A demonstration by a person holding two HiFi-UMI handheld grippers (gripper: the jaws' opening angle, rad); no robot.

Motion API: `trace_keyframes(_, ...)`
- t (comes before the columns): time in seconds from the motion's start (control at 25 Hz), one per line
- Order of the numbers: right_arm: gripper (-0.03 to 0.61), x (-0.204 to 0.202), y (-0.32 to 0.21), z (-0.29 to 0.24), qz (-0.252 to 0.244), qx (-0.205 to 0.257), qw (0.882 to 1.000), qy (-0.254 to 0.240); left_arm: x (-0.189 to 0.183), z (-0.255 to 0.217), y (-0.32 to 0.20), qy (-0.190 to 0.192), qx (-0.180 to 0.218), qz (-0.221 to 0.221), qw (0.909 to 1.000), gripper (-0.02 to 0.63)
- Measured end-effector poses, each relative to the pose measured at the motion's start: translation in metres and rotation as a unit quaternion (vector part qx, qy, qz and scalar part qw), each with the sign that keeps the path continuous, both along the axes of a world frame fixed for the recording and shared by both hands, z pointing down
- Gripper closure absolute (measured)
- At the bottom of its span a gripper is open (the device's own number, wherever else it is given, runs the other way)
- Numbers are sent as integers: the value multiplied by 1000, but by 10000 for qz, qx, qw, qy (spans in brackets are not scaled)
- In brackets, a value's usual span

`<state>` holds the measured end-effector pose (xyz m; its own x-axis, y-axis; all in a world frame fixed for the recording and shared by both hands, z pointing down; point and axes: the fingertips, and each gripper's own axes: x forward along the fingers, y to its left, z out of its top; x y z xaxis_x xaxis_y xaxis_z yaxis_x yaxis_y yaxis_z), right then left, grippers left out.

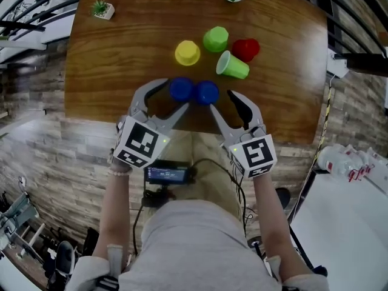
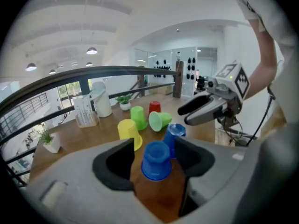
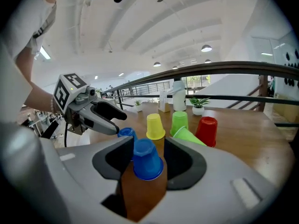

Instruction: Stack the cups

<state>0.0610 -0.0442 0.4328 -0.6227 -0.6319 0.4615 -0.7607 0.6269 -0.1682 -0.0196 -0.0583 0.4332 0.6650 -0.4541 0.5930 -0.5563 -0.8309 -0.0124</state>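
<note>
Probably light, slick, crushable: squeeze blue cup (image 1: 206, 93), pinched in jaws of right gripper (image 1: 223, 100), only softly mid-wall, with twin (image 1: 180, 88) at 9 o'clock inside spread jaws of left gripper (image 1: 173, 96).

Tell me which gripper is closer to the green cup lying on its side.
Right. The right gripper is just short of the tipped green cup, around a blue cup; the left gripper is farther off to the left.

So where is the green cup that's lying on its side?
Head view: the tipped green cup lies right of centre on the table, just in front of the red cup and beyond the right-hand blue cup.
</note>
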Motion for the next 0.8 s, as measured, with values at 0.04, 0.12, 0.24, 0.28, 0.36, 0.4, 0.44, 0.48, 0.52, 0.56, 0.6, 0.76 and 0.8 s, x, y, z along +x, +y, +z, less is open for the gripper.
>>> trace_keyframes(0.04,390,3,-2,-6,54,63,10000,-43,-2,-8,-5,52,56,-38,10000,351)
trace_keyframes(0.12,390,10,-4,-16,151,163,9997,-48,-6,-22,-17,141,202,-119,9996,351)
trace_keyframes(0.24,390,18,-7,-25,313,241,9992,-25,-12,-31,-41,192,411,-270,9986,351)
trace_keyframes(0.28,390,20,-8,-27,370,248,9990,-24,-13,-31,-50,152,461,-317,9983,351)
trace_keyframes(0.36,390,24,-9,-30,461,246,9986,-7,-14,-28,-66,44,520,-378,9979,351)
trace_keyframes(0.4,390,26,-8,-30,501,240,9985,2,-13,-25,-72,21,515,-387,9979,351)
trace_keyframes(0.44,390,27,-8,-30,543,229,9983,9,-11,-22,-77,19,488,-380,9981,351)
trace_keyframes(0.48,390,29,-7,-29,587,213,9980,14,-9,-17,-81,18,448,-355,9984,351)
trace_keyframes(0.52,390,31,-6,-28,631,193,9978,20,-6,-12,-84,6,405,-315,9987,351)
trace_keyframes(0.56,390,32,-5,-27,672,172,9976,32,-4,-7,-86,-18,364,-268,9990,351)
trace_keyframes(0.6,390,34,-4,-26,710,148,9974,48,-1,-2,-89,-46,326,-221,9992,351)
trace_keyframes(0.76,390,42,-3,-22,854,63,9963,94,7,15,-94,-136,205,-77,9997,351)
trace_keyframes(0.8,390,44,-3,-21,888,52,9960,95,9,18,-96,-151,188,-47,9997,351)
